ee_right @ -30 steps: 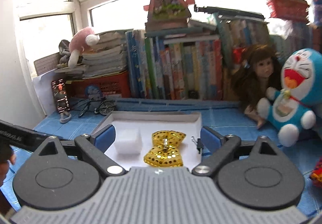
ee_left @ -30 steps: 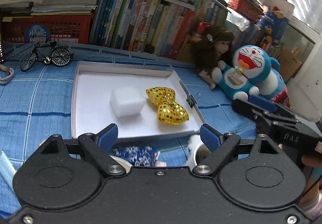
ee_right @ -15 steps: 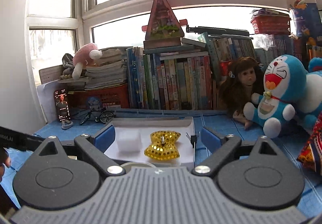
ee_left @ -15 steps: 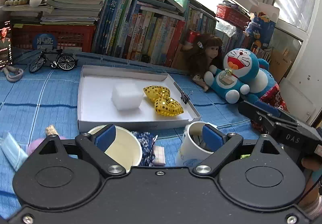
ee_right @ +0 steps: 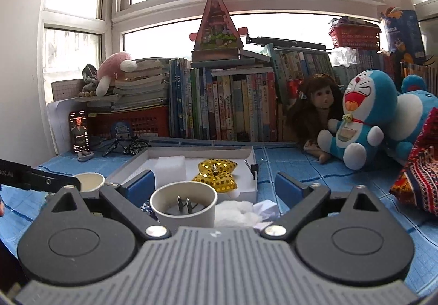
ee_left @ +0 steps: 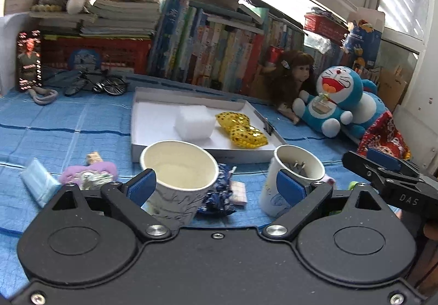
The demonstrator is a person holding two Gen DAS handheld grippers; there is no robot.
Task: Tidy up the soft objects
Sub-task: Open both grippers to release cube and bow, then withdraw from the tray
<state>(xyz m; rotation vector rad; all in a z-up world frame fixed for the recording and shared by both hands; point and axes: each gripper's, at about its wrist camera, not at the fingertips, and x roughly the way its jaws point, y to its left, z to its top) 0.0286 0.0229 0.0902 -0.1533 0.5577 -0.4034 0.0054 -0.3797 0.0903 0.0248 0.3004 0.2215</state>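
Note:
A white tray on the blue cloth holds a white foam block and a gold sequin bow. The tray, block and bow also show in the right wrist view. My left gripper is open and empty, behind two paper cups. My right gripper is open and empty behind the cup holding a plug. A blue patterned cloth piece, a purple soft toy and white fluff lie near the cups.
A Doraemon plush, a doll and a red knitted item lie right of the tray. Books line the back. A toy bicycle, a phone and a mask pack are at the left.
Both grippers have pulled back and up from the tray. The cups and the soft items in front of the tray have come into view. Both stay open.

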